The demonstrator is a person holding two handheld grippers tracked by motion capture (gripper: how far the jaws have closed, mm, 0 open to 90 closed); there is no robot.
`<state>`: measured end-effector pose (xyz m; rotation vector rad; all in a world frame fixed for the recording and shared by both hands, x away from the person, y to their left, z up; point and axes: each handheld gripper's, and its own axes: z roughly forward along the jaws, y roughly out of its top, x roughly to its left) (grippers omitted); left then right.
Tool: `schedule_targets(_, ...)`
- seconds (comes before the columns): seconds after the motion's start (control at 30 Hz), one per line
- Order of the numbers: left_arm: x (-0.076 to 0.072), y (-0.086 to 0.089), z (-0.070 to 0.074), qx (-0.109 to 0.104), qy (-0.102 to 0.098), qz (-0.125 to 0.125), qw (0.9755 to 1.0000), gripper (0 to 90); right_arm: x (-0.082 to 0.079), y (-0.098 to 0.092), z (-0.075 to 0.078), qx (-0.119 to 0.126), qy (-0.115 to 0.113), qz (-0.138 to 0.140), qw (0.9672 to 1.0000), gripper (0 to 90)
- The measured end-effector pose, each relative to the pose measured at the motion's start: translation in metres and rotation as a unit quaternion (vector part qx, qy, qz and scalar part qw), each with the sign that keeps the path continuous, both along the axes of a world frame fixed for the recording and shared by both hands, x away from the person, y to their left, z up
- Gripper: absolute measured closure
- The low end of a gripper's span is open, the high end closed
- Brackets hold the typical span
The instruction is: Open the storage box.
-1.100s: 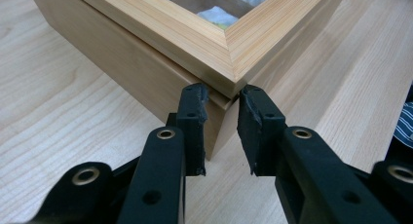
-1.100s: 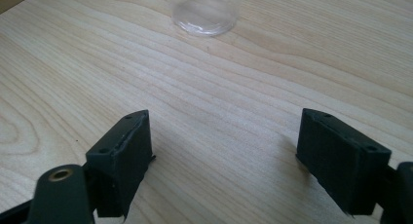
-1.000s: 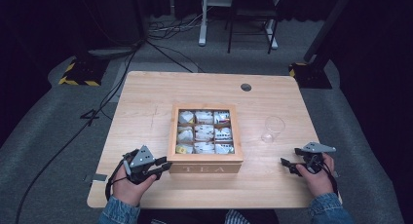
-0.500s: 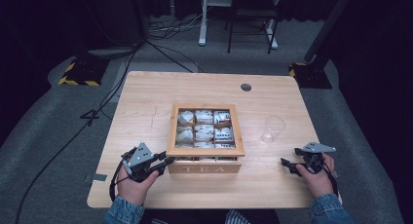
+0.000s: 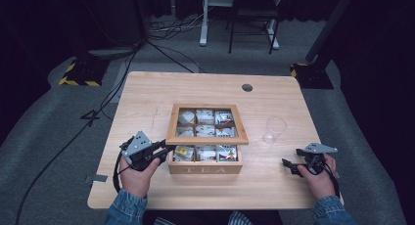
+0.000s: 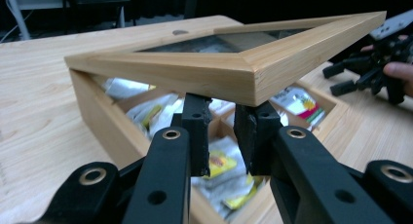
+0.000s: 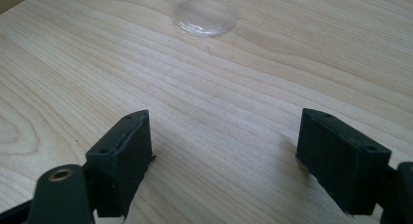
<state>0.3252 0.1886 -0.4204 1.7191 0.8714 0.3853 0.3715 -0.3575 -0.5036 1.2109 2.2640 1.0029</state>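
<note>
A wooden tea box (image 5: 205,168) marked TEA stands at the middle of the table, with tea bags (image 5: 203,154) in its compartments. Its glass-paned lid (image 5: 208,140) is tilted up at the front. My left gripper (image 5: 166,150) is at the box's front left corner. In the left gripper view its tips (image 6: 223,121) sit under the lid's corner (image 6: 253,83), almost closed, with a narrow gap and nothing between them. My right gripper (image 5: 288,166) rests open near the table's right front. Its jaws (image 7: 224,151) stand wide over bare wood.
A clear drinking glass (image 5: 274,129) stands upright right of the box, and its base (image 7: 204,14) lies ahead of the right jaws. A cable hole (image 5: 247,87) is at the table's (image 5: 147,98) far side. Cables and chair legs are on the floor beyond.
My left gripper has moved right to the box's corner, and the lid's front edge has risen off the box. The right gripper has stayed put.
</note>
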Motion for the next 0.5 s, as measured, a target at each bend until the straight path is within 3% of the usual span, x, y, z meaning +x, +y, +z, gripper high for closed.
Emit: schedule_targets(0.5, 0.021, -0.01, 0.031, -0.002, -0.024, 0.0, 0.9997, 76.3, 0.0, 0.0, 0.0, 0.0, 0.0, 0.0, 1.0, 20.6)
